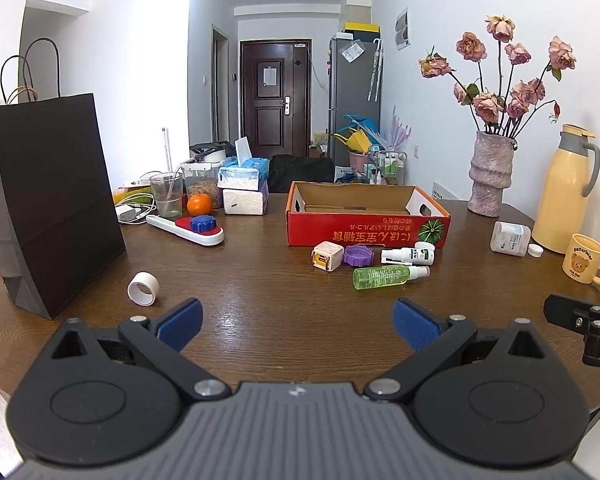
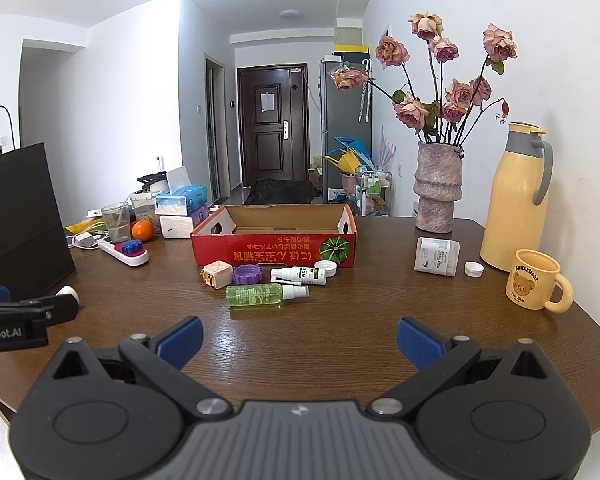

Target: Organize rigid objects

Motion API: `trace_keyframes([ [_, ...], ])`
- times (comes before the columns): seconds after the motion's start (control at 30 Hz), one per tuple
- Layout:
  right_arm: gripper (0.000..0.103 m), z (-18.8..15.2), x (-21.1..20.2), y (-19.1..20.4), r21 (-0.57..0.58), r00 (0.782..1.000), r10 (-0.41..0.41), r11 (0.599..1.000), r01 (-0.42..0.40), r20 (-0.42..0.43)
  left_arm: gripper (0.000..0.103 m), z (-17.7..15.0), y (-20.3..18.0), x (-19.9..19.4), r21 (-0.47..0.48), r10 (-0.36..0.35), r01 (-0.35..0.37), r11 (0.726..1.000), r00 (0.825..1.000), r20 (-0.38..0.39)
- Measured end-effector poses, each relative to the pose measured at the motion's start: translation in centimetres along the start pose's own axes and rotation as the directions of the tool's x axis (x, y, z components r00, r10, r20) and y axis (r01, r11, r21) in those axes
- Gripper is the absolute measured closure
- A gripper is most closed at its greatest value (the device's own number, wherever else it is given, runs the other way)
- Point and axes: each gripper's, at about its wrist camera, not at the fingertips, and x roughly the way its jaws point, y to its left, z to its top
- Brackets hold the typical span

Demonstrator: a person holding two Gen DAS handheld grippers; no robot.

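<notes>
Both grippers hover above the wooden table, jaws spread wide and holding nothing: left gripper, right gripper. A red cardboard box stands open at mid-table. Just before it lie a green spray bottle, a white spray bottle, a purple cap and a small cube (possibly a plug adapter).

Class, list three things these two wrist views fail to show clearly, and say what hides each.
1. Box floor: both views, the front wall hides it.
2. Tape roll: right view, the left gripper covers most of it.
3. White bottle label: both views, print too small.
</notes>
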Motion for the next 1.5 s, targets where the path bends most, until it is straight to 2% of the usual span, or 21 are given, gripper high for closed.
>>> trace_keyframes([
  [0.73,0.0,0.4,1.9,-0.4,-0.002,0.999,0.003,1.0,-0.003,-0.034,0.0,0.9,0.1,2.2,-0.006,0.015,-0.015,1.0,1.0,-0.003],
  [1.17,0.0,1.0,6.0,-1.3,0.012,0.997,-0.004,1.0,0.005,-0.079,0.0,1.8,-0.2,6.3,0.017,0.036,-0.036,0.999,0.999,-0.021],
  [1.5,0.0,1.6,9.9,-1.6,0.016,0.994,0.002,1.0,-0.001,-0.112,0.0,2.9,-0.6,9.9,0.026,0.025,-0.024,0.999,0.999,-0.023],
])
